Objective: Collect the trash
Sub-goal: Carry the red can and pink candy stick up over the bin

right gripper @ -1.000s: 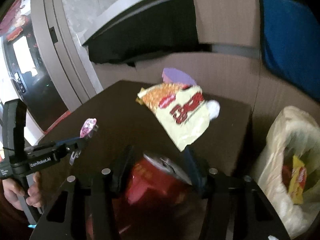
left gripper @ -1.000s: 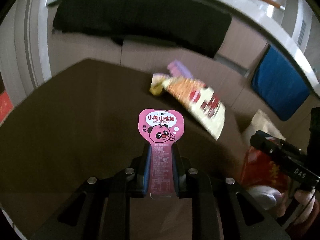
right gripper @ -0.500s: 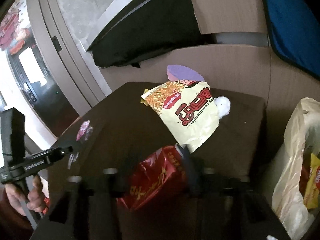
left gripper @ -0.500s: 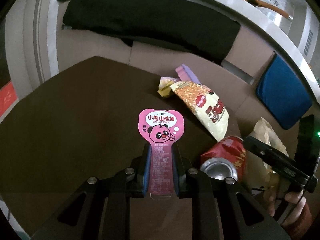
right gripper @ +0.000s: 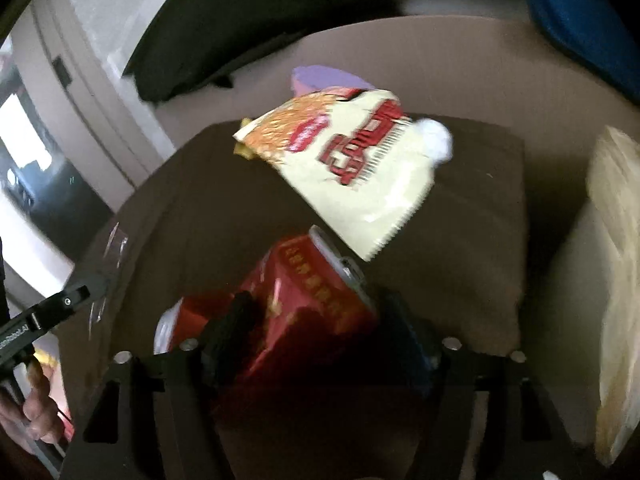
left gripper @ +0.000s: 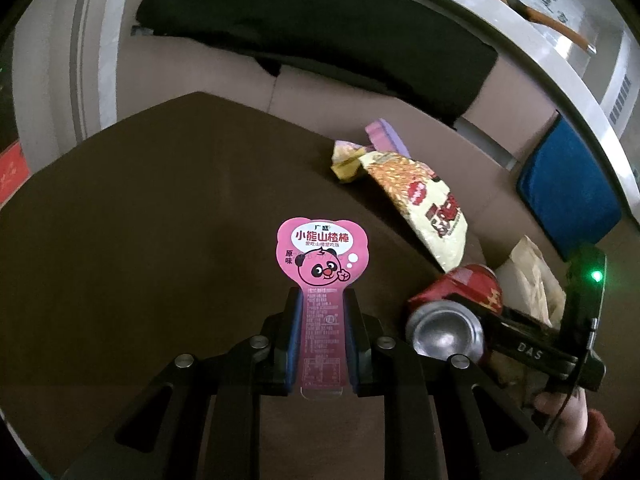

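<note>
Wrapper (left gripper: pixel 322 256) "小熊山楂棒", tool (left gripper: pixel 532 346) perhaps "DAS"

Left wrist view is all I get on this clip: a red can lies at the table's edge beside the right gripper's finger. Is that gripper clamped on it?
Observer: It doesn't look so. In the right wrist view the red can lies between the fingers of the right gripper, whose jaws have just been opening and now stand wide.
Operator: Anything near the noodle packet that I'm missing?
Observer: Yes, a small white wad sits at the far right corner of the noodle packet.
Operator: Where does the can's hidden end point?
Observer: Toward the packet. Its rim is close beside the packet's near corner, though I cannot tell whether they touch.
</note>
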Demonstrator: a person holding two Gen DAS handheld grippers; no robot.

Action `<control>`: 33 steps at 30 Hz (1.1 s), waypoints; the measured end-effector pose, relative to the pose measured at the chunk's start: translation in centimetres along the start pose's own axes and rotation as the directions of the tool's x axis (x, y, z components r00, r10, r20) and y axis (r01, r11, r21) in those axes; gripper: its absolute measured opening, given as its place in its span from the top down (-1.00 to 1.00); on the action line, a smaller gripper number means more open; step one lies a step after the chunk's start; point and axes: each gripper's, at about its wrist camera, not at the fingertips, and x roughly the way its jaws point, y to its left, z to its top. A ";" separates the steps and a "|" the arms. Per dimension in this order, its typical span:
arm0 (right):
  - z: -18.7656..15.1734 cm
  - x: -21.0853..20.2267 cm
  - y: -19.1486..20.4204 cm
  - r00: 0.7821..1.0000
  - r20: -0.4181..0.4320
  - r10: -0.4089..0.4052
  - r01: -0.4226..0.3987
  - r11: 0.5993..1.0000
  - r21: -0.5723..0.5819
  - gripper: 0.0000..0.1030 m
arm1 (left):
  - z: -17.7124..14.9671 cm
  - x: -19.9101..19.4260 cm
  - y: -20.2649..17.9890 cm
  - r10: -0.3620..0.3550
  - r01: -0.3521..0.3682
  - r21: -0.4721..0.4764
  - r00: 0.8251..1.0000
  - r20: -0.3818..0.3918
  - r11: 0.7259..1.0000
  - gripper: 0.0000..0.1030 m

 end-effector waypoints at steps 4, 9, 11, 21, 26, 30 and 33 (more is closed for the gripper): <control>0.8 0.8 1.3 0.999 -0.027 0.042 -0.044 0.998 -0.054 -0.10 | -0.3 -0.2 0.9 -0.004 0.004 -0.022 1.000 0.002 1.000 0.62; 0.8 -2.4 3.7 0.995 0.099 0.017 0.000 0.985 -0.171 -0.10 | -0.2 -0.9 1.4 0.002 -0.002 -0.027 1.000 0.019 1.000 0.62; 1.2 -4.2 4.3 0.987 0.158 -0.006 0.039 0.978 -0.207 -0.10 | -0.1 -1.3 1.1 0.003 -0.003 -0.019 0.999 0.032 1.000 0.62; 3.3 -11.0 3.4 0.946 0.320 -0.054 0.127 0.969 -0.212 -0.10 | 2.3 -3.1 -5.3 -0.022 0.006 0.113 0.990 0.139 0.994 0.62; 4.2 -15.4 1.2 0.910 0.406 -0.082 0.168 0.969 -0.180 -0.10 | 4.0 -4.4 -10.6 -0.086 0.046 0.201 0.977 0.194 0.978 0.62; 4.4 -18.8 -1.1 0.875 0.470 -0.121 0.212 0.966 -0.146 -0.10 | 4.6 -5.0 -15.3 -0.132 0.070 0.272 0.967 0.219 0.960 0.62; 4.1 -21.1 -2.9 0.849 0.504 -0.159 0.251 0.960 -0.120 -0.10 | 4.7 -5.0 -18.6 -0.168 0.093 0.314 0.960 0.223 0.945 0.62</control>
